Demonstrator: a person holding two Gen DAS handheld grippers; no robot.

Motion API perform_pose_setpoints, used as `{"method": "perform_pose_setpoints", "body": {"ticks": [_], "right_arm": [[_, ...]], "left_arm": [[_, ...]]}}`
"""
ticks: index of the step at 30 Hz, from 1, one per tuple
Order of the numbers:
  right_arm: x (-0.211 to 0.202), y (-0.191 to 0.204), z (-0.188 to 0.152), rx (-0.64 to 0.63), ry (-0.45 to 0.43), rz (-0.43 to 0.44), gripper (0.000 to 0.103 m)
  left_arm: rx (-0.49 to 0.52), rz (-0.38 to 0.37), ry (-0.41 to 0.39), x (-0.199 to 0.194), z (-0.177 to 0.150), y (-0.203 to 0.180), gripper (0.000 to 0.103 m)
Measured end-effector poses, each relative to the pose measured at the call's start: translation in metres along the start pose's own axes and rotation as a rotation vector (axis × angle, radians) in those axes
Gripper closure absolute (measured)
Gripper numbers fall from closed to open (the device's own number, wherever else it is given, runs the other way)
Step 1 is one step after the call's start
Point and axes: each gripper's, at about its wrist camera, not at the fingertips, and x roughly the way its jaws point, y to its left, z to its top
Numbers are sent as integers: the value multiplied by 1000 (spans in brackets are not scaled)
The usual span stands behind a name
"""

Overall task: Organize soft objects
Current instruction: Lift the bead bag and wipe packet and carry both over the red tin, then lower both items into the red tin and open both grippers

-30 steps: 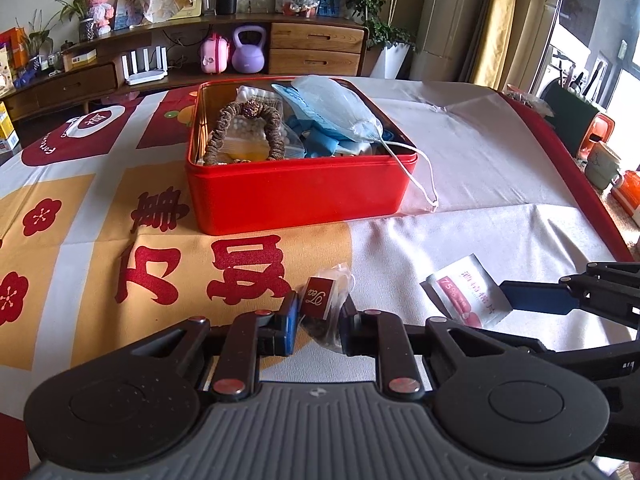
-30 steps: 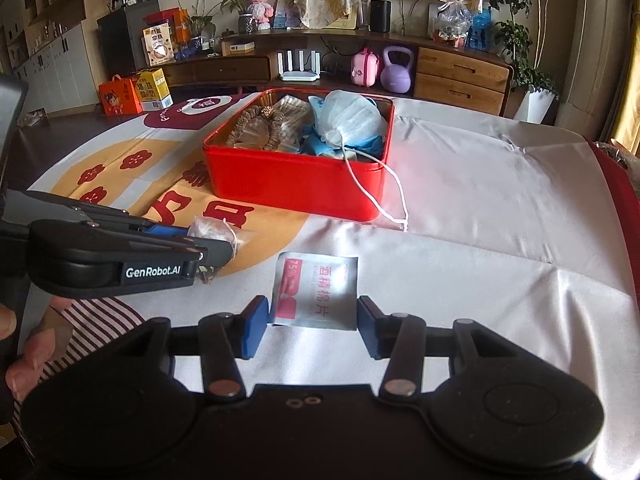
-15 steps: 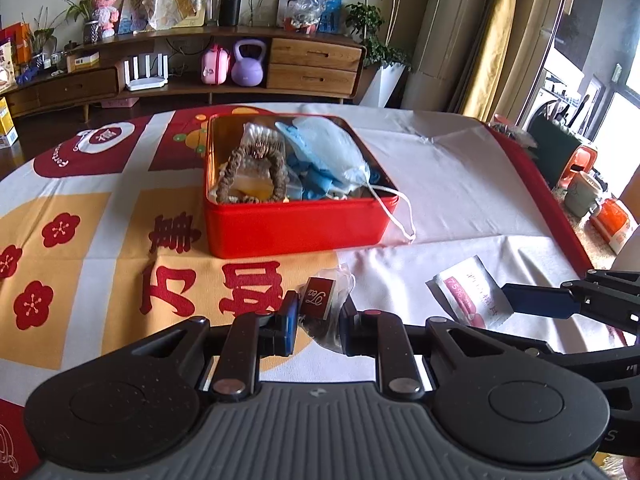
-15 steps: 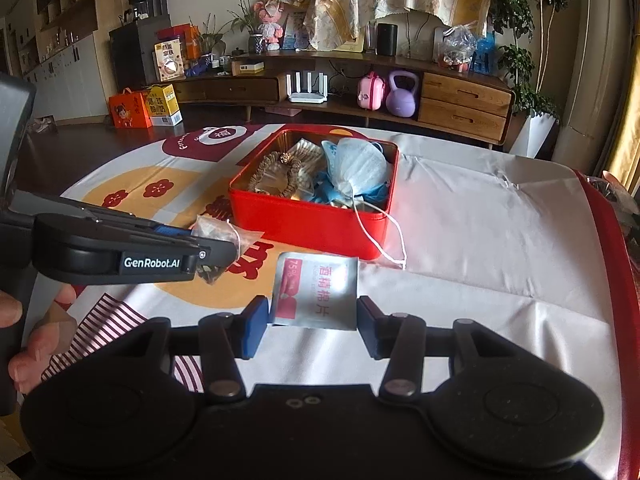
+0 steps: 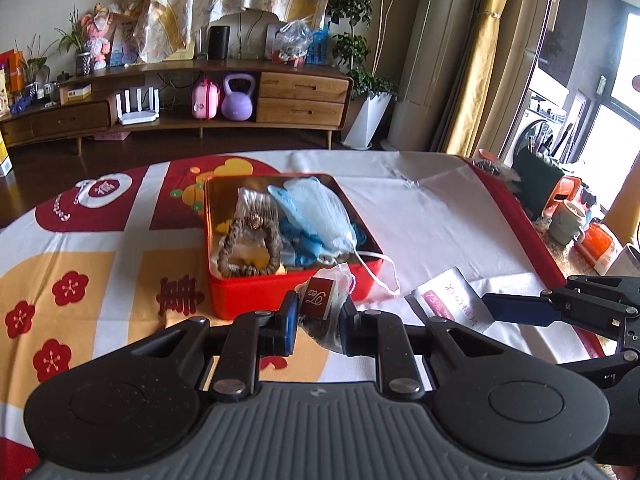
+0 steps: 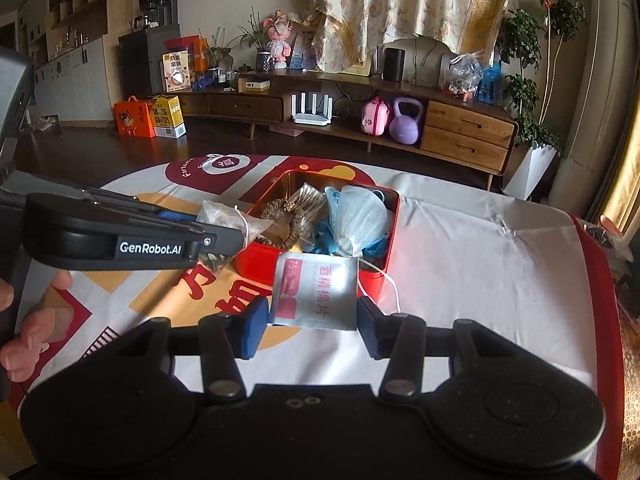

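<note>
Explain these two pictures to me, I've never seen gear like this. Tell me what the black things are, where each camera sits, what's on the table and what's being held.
No robot here: a person holds a two-finger gripper in each hand, each with a wide-angle camera looking along its fingers. The left wrist view shows the left gripper shut on a tea bag in a clear wrapper with a red tag. The right wrist view shows the right gripper with a silver wipe sachet between its fingers; the left one appears at its side. On the patterned tablecloth stands an open red tin already holding a blue face mask and a brown scrunchie. Both held items are above the table, in front of the tin.
</note>
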Motion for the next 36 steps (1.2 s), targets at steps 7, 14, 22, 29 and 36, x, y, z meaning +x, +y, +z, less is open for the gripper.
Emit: {"method": "perform_pose_setpoints", "body": {"ticks": [7,14,22,29,36], "right_arm": [[12,-6,21,-13,-15,-7,56],[34,-15,38,-13,-19,-16,56],[61,-24,51,-39,-12,-27,56],[86,-30,59,-42,-1,-35,56],[118,-39,65,-34,24,-38,55]], "left_arm": [[16,9,-37,4,24,5,83],[6,19,-47,21,47,14,83],[5,49,-34,53,66,26,83],[-2,80,-12,81,78,40,83],[-2,95,26,115,84,46,83]]}}
